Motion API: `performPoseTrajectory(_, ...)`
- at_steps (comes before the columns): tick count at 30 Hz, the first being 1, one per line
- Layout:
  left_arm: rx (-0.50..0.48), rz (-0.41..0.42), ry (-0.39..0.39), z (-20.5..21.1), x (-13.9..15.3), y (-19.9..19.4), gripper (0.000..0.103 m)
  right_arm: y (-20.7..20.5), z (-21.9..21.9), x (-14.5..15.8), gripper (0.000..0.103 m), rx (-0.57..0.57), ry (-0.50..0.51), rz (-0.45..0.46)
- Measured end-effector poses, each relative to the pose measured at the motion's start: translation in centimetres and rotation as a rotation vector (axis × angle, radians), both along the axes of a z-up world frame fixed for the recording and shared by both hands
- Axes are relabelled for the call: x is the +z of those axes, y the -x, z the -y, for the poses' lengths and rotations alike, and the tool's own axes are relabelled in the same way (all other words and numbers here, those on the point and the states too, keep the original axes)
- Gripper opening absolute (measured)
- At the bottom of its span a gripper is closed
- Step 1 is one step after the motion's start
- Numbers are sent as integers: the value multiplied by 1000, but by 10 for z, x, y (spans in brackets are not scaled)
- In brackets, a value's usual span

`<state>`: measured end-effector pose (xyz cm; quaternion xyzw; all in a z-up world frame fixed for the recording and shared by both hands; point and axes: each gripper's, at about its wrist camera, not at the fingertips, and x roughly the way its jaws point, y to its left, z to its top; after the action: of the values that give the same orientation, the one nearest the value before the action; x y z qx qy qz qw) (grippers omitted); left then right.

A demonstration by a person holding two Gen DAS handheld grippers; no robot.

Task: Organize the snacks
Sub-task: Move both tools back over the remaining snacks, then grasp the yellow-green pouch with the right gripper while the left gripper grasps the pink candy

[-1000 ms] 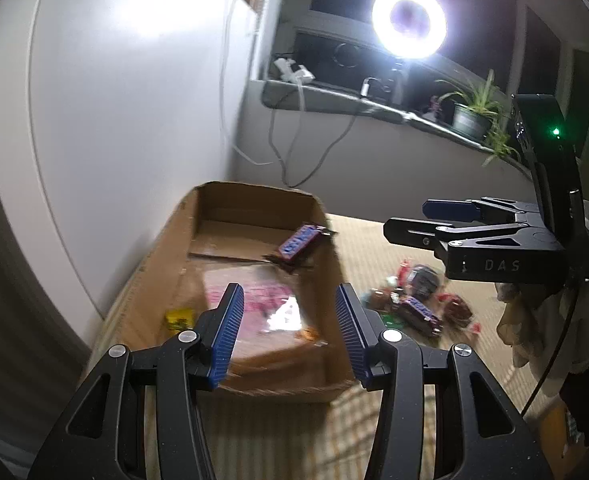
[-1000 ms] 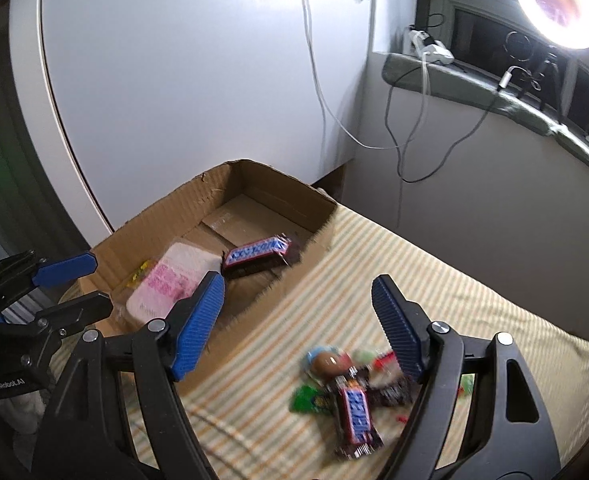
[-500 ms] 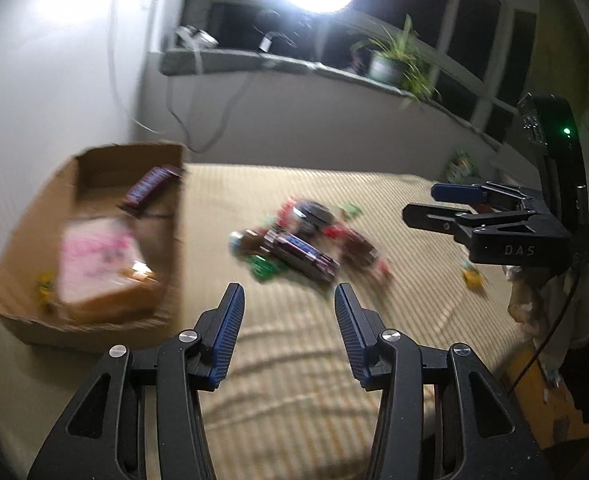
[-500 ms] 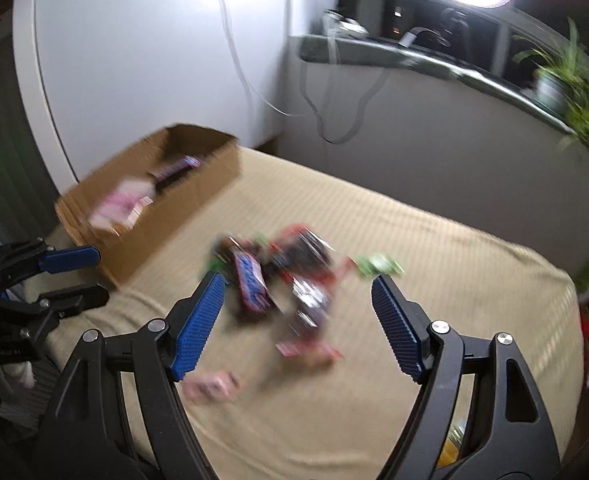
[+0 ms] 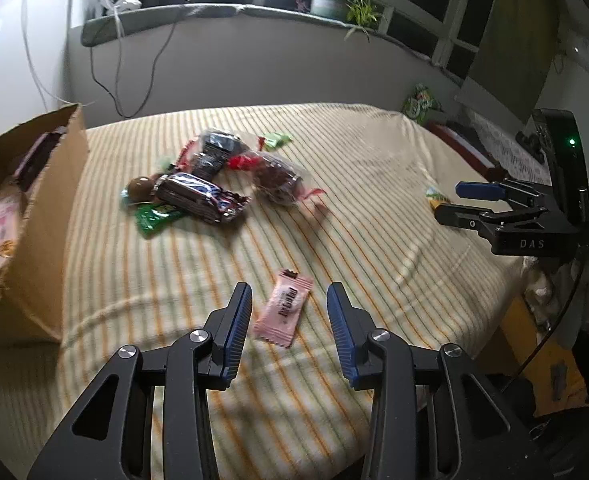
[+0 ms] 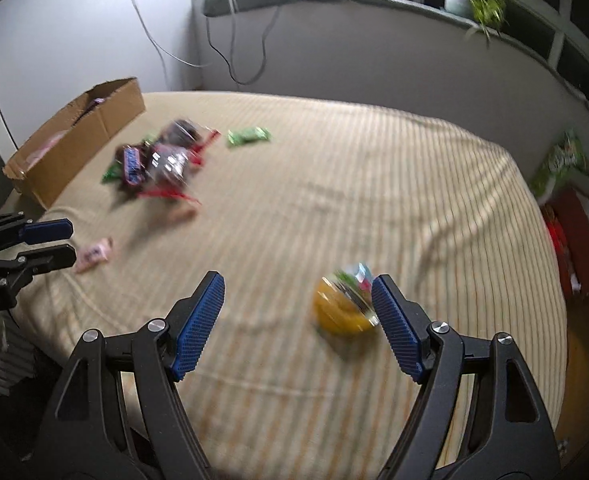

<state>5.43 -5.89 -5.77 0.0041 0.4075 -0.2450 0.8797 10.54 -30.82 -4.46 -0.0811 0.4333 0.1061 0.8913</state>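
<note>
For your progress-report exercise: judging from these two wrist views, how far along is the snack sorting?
Done: a few snacks lie in the cardboard box. In hand: nothing gripped; the left gripper is closing around the pink packet, and the right gripper is open by the yellow snack. Left: the pile on the bed.

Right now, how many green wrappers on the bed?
2. One green wrapper lies at the pile's near-left edge under the chocolate bar; another lies apart behind the pile. More may be buried.
</note>
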Motion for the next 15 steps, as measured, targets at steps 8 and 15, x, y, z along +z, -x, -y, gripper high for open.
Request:
performPoseTrajectory(8,-5,-26,-42,5,-14,-4,34,-16,20,-16,79,-31,34,-23)
performPoseTrajectory(15,-9,-1,-81,10,-16,-6,20,-25,20,-27,66,-32,11,-54)
